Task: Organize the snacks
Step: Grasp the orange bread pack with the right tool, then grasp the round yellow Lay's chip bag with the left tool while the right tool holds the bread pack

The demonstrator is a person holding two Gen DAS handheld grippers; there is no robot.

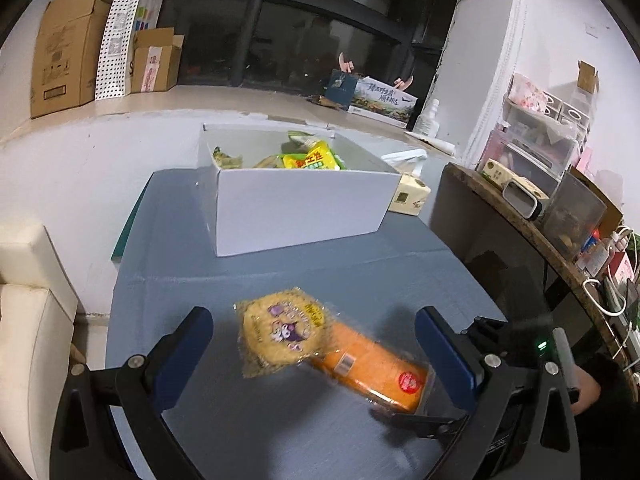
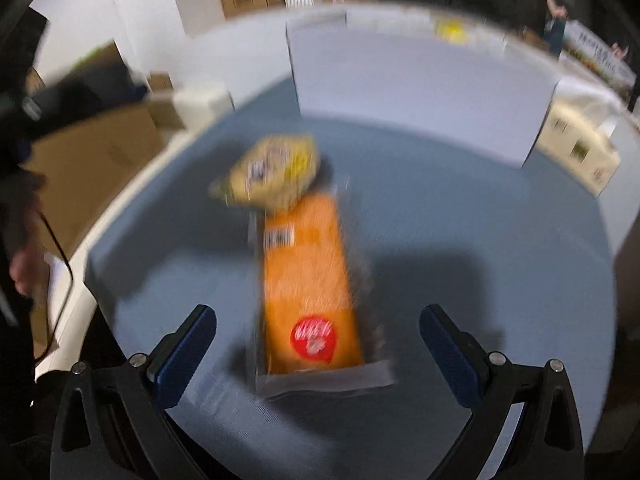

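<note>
The left claw [image 1: 314,354] is spread wide and holds nothing, its blue pads on either side of two packets low in the frame. The right claw [image 2: 318,354] is just as wide and empty, framing the orange packet [image 2: 308,280] in the centre of its blurred view. That packet lies flat on the blue-grey table [image 1: 280,280], its far end touching the round yellow noodle packet [image 1: 280,330] or tucked just under it. The white box [image 1: 296,200] stands in the upper middle of the left view, with a few snacks [image 1: 312,158] already inside. Judging by this, the sorting is well under way, and these two packets are what remains in view to be boxed
</note>
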